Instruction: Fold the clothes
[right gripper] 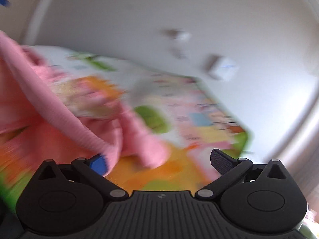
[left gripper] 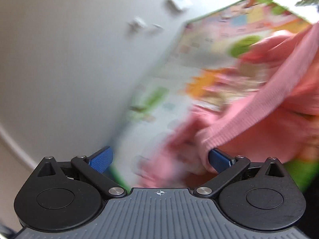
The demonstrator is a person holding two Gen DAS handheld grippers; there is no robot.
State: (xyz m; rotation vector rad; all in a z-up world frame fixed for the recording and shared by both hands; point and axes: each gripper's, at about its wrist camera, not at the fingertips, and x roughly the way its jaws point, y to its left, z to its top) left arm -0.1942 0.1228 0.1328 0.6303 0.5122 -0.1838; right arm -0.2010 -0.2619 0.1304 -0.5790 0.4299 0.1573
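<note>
Broadly, a pale floor (left gripper: 59, 59) is being shown ahead of both claws, blurred by motion in both wrist views. On it, a colourful play mat (left gripper: 209, 45) printed with green, orange and yellow patches is being spread; ahead and to the right of the left claw (left gripper: 160, 159) in the left wrist view, and directly ahead of the right claw (right gripper: 159, 162) in the right wrist view (right gripper: 199, 119). A pink knitted garment (left gripper: 269, 109) is being draped over the mat, with a ribbed band being stretched taut from the upper right down to the left claw's right finger (left gripper: 219, 160). The garment's edge is being touched by that blue finger, while the other blue finger (left gripper: 101, 159) is being held well apart from it, so the left claw is being kept spread wide with nothing pinched between. In the right wrist view the garment (right gripper: 59, 109) is being seen to the left of the right claw, its ribbed band running down to the left finger (right gripper: 97, 164) and partly covering it. The right finger (right gripper: 223, 163) is being held far off over the mat, so this claw too is being kept spread. Small white objects (left gripper: 177, 2), too blurred to be identified, are being seen on the floor beyond the mat.
</note>
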